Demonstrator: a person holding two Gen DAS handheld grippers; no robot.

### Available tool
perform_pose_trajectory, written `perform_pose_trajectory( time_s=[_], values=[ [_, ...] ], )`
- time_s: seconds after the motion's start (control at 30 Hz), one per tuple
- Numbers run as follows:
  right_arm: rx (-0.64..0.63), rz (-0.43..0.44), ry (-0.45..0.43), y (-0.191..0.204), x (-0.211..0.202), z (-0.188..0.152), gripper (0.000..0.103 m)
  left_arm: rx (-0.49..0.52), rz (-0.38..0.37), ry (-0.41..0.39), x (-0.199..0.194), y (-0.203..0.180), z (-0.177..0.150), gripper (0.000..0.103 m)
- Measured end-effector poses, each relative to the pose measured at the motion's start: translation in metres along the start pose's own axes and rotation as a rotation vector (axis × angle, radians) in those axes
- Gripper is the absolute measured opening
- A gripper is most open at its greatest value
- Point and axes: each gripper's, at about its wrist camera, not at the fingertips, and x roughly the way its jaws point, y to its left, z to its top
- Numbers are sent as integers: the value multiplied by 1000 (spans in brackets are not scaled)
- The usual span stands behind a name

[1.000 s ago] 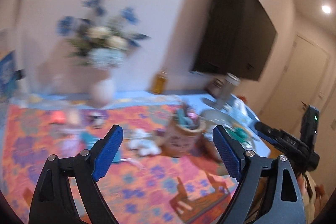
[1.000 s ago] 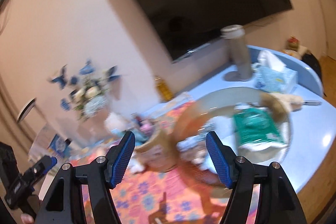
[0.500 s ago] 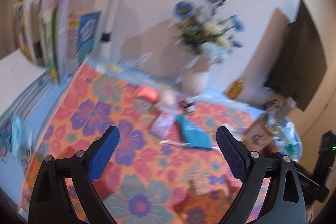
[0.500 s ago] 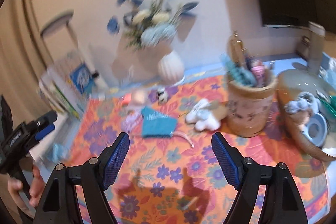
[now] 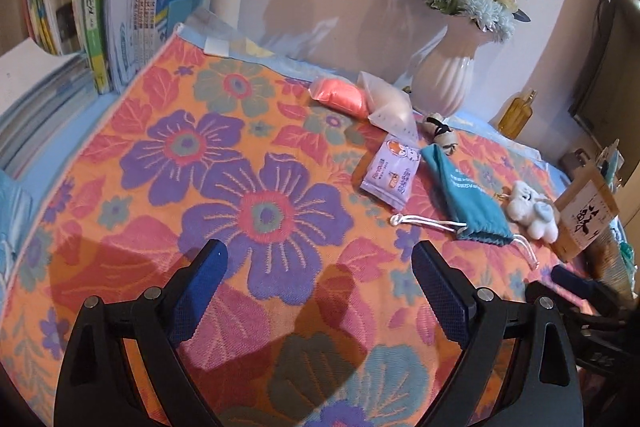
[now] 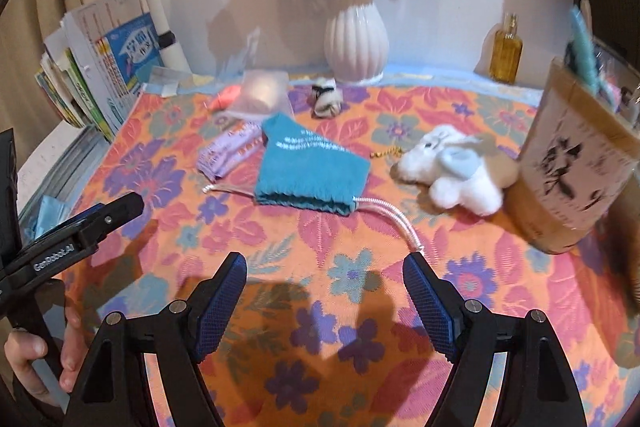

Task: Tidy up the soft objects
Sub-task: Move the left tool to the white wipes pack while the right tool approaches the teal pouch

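The left claw stands wide open over the orange floral woven cloth that covers the tabletop, with nothing between its blue pads. The right claw is also spread wide and empty, hovering above the same cloth.

The soft things lie in a loose row beyond both claws. The teal fabric drawstring pouch rests flat just beyond the right claw, its white cord trailing toward the claw's right fingertip, which appears level with the cord's end; contact cannot be told. In the left wrist view the pouch lies far and to the right of the left claw, well apart from it. Just left of the pouch lies a lilac plastic packet, touching or nearly touching it. To the pouch's right sits a white plush toy with a pale blue patch, next to a tan cylindrical paper holder. Farther back are a translucent plastic bag, a coral-pink soft roll and a small black-and-white plush, near a white ribbed vase of blue and white flowers.

In the right wrist view, the left claw and the hand holding it appear at the left edge.
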Motion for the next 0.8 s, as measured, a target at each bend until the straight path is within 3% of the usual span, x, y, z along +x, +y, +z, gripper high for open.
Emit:
perform_pose_trajectory(
  time_s=[0.23, 0.4, 0.67, 0.8],
  values=[
    [75, 37, 15, -16, 11, -4, 79, 49, 34, 17, 5, -11, -5, 93],
    [52, 46, 43, -10, 15, -5, 81, 105, 51, 49, 11, -20, -7, 93],
    [77, 103, 41, -16, 14, -6, 83, 63, 41, 90, 15, -12, -6, 93],
    [95, 126, 91, -19, 11, -4, 83, 61, 23, 131, 12, -14, 0, 93]
  ],
)
